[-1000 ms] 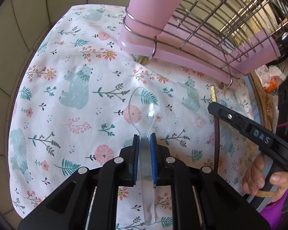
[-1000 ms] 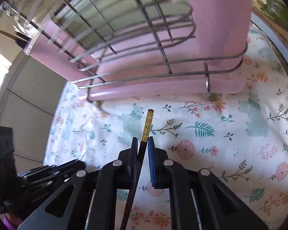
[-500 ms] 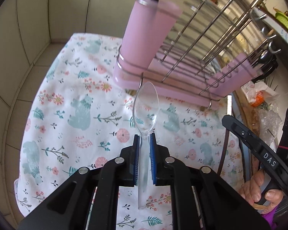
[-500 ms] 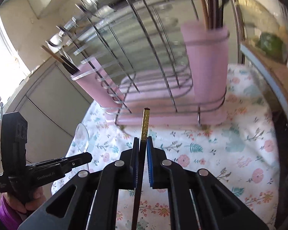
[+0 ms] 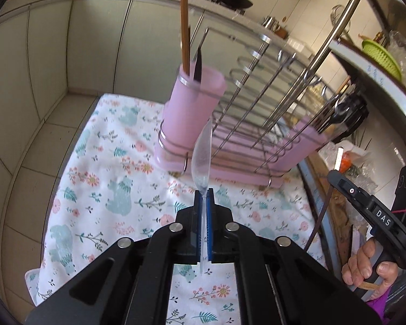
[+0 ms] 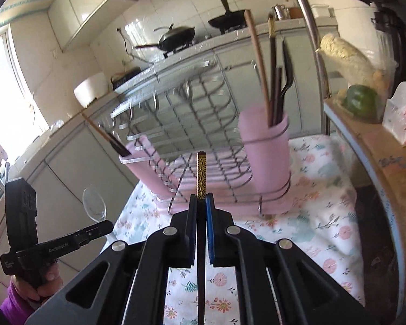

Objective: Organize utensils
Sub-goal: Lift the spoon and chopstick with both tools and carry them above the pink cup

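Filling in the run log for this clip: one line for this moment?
left gripper: shut on clear spoon | right gripper: shut on chopstick | both in air before pink utensil cup

Left wrist view: floral cloth (image 5: pixel 100 189) lies bare across lower left. Pink cup (image 5: pixel 195 108) at centre already holds a wooden stick (image 5: pixel 184 27) and dark utensil (image 5: pixel 199 62). Wire rack (image 5: pixel 270 103) blocks centre-right; shelf edge (image 5: pixel 365 70) crowds upper right.

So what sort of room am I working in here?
Most likely a home kitchen: pans sit on a stove along the tiled back wall, cabinets run under the counter, and a wire dish rack with a pink utensil cup stands on the cloth.
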